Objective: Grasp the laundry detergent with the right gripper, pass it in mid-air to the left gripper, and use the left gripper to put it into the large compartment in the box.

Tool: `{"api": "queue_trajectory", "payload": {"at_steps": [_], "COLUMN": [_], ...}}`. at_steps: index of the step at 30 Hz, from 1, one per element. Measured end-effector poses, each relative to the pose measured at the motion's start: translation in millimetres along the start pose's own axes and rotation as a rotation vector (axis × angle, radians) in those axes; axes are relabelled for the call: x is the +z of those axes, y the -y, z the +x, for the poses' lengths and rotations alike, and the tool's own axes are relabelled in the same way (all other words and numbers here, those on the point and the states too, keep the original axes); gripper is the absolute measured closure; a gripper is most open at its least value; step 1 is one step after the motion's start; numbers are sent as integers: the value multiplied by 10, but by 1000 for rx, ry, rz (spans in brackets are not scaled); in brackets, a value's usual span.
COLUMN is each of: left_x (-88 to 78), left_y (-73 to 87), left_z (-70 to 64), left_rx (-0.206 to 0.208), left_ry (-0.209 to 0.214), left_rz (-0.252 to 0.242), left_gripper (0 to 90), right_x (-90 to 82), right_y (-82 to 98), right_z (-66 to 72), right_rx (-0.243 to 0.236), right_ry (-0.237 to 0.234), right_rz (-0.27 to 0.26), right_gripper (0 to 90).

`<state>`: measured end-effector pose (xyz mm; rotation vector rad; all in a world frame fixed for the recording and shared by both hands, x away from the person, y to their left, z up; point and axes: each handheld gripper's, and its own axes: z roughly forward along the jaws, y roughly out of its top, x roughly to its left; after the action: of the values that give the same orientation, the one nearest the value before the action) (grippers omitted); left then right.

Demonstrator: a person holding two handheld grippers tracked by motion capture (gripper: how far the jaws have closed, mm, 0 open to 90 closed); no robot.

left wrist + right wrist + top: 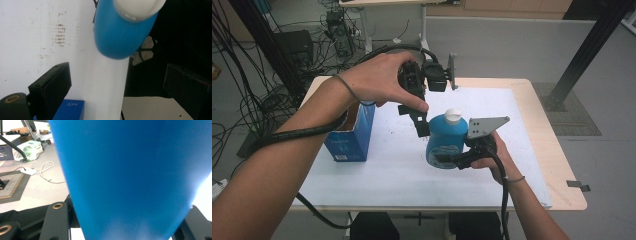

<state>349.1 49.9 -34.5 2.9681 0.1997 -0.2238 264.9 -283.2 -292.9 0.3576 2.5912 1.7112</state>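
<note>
A blue bottle (446,140) with a white cap (453,115) stands upright on the white-covered table (387,170). My right gripper (457,159) is shut on its lower body from the right, and the blue wall (130,177) sits between the jaws of my right gripper (125,207). My left gripper (422,129) hangs pointing down just left of the bottle's shoulder. Its jaws stand wide apart around nothing. In the left gripper view the bottle (120,35) and cap (137,7) lie ahead of my left gripper (117,70).
An open blue carton (352,135) stands on the table's left part, and its corner (70,110) shows below my left jaw. Cables and black frame posts (584,55) surround the table. Bare wood edges the sheet at the right (557,160).
</note>
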Motion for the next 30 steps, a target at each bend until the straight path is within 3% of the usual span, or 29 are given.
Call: {"api": "queue_trajectory", "payload": {"at_steps": [15,30], "left_x": [74,145], "left_y": [-216,-432], "left_z": [-100,-203], "left_rx": [36,73], "left_ry": [-10,-28], "left_rz": [38,84], "left_gripper": [81,79], "right_x": [150,220], "right_y": [-169,-279], "right_z": [-83,-94], "right_rx": [-29,-53], "right_ry": [-67,-91], "right_rz": [38,61], "right_gripper": [418,418]}}
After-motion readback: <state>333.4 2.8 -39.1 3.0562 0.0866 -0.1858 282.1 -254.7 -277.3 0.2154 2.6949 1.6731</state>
